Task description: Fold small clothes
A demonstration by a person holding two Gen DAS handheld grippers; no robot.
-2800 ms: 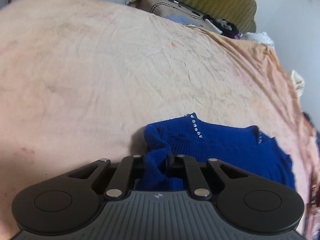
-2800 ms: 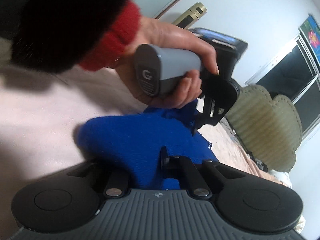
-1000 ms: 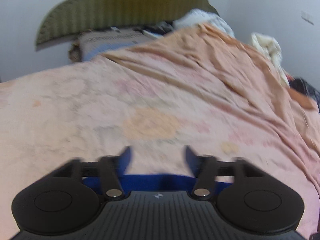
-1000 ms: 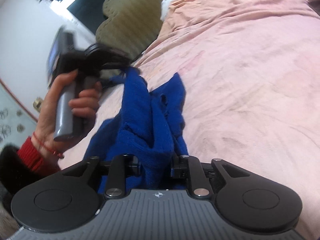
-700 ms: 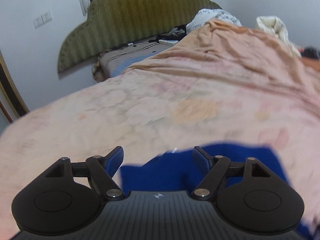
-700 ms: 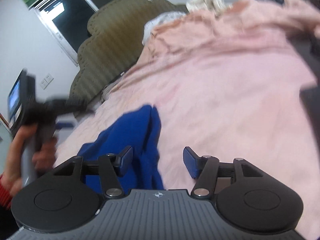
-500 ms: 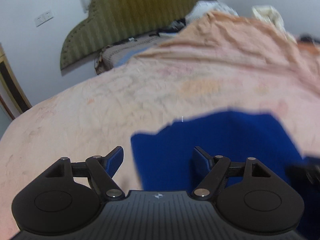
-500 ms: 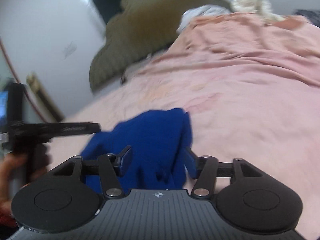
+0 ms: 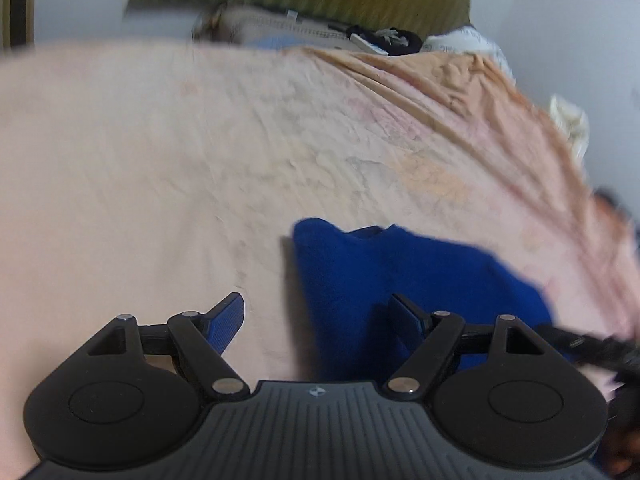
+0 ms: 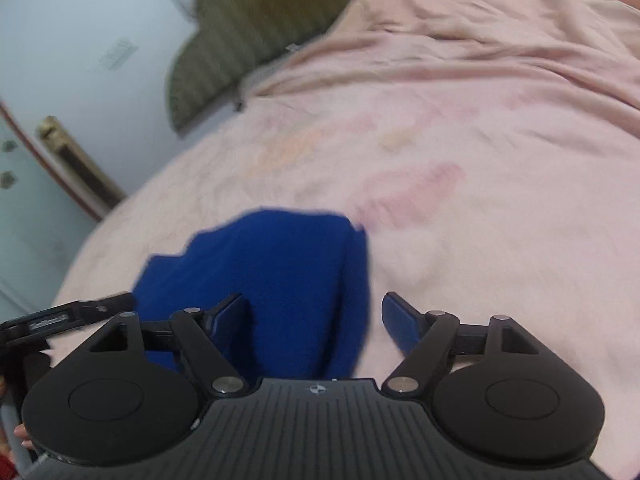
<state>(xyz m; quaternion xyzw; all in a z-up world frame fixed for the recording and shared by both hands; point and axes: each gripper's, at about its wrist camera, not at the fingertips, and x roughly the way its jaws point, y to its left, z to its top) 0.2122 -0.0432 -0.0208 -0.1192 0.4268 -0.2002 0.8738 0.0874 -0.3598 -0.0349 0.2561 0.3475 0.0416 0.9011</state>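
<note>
No readable text anywhere (white marking on left claw (image 10: 56, 322) arm too blurred).

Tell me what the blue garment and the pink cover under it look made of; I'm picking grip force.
Blue garment: probably a soft knit, matte and thick at its folded edges, though blur hides the stitches. Pink cover: thin woven cloth, likely cotton, matte, with fine creases and faint printed patches.

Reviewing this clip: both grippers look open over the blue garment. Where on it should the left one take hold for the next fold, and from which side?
Probably the near-left edge of the blue garment, where it lies bunched and raised off the pink bedspread. The open left gripper already straddles that edge, so come straight down from above. The right gripper, also open, could take the opposite edge.
</note>
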